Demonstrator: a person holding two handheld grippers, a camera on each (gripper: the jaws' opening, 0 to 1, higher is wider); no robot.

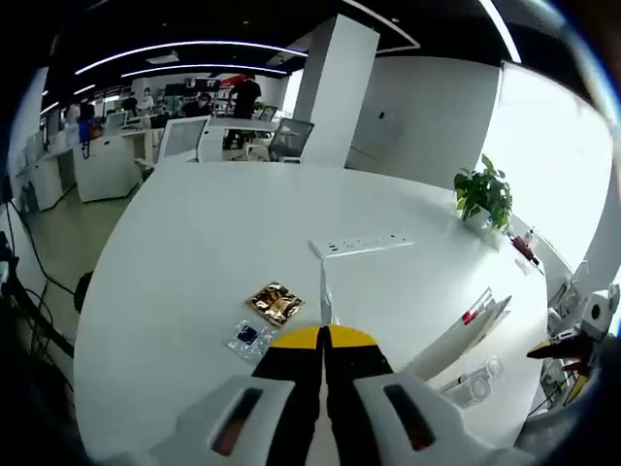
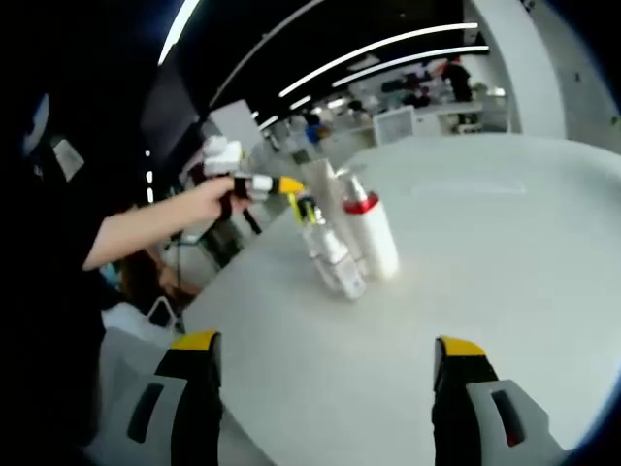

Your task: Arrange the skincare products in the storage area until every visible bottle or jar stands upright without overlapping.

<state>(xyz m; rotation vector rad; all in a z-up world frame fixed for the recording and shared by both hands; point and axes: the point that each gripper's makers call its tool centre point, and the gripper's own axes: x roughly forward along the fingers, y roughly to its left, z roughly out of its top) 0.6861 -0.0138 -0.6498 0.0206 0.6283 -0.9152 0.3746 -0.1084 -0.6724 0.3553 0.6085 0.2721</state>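
A white power strip (image 1: 361, 246) lies near the middle of the round white table (image 1: 194, 243). Nearer the camera than the strip lie a crumpled gold foil packet (image 1: 276, 303) and, just beside it, a small clear sachet with a blue patch (image 1: 246, 337). Right of the strip, at the table's edge, stands a potted green plant (image 1: 484, 195), and beyond the table's far rim are an office chair (image 1: 289, 139) and white desks (image 1: 107, 160).

gold sachet (image 1: 276, 302) print unreadable, bottles (image 2: 342, 254) blurred

Large white round table (image 1: 194, 252) filled foreground. White power strip (image 1: 361, 246) lay near table's far edge. Potted green plant (image 1: 484, 194) stood past right edge, beside bright window (image 1: 553, 155). White square pillar (image 1: 328, 92) rose behind table. Office desks (image 1: 107, 160) and chairs (image 1: 289, 139) stood farther back. Curved ceiling light strips (image 1: 184, 49) glowed on dark ceiling.
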